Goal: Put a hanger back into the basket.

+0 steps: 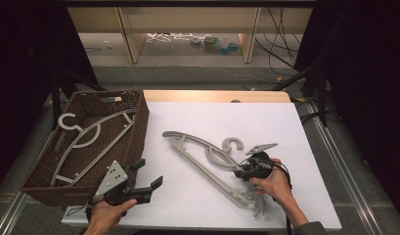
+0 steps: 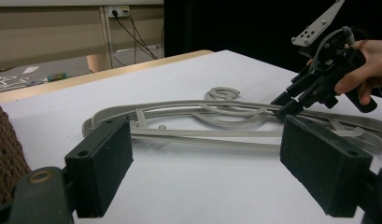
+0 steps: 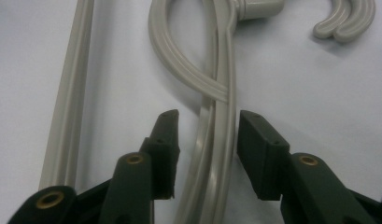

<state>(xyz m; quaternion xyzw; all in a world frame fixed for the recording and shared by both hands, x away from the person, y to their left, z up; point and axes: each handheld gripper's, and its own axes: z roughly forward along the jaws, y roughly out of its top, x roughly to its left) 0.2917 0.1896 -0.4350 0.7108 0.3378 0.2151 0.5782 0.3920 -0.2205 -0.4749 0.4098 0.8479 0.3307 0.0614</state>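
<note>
While one grey hanger (image 1: 87, 139) is already lying inside the brown wicker basket (image 1: 139, 128) at my left, I am working on the second hanger (image 1: 207, 164), which is still lying flat on the white tabletop (image 1: 285, 132), near the middle and just right of the basket. I judge the job about half done: this hanger is not yet gripped or lifted, and the carry into the basket is left.

My right tool (image 3: 205, 126) is straddling the hanger's upper arm just below the neck, jaws partly apart, one pad (image 3: 166, 135) on each side and neither pressing on the plastic yet. My left tool (image 1: 144, 172) is hovering near the basket's front corner, jaws wide apart and holding nothing.

Between hanger and basket the tabletop is lying bare, so I am seeing open room for a sweep leftward. The basket's near wall is standing tall, and I am judging that the long hanger needs lifting clear of that rim; its hook (image 1: 233, 144) is pointing toward the far edge.
</note>
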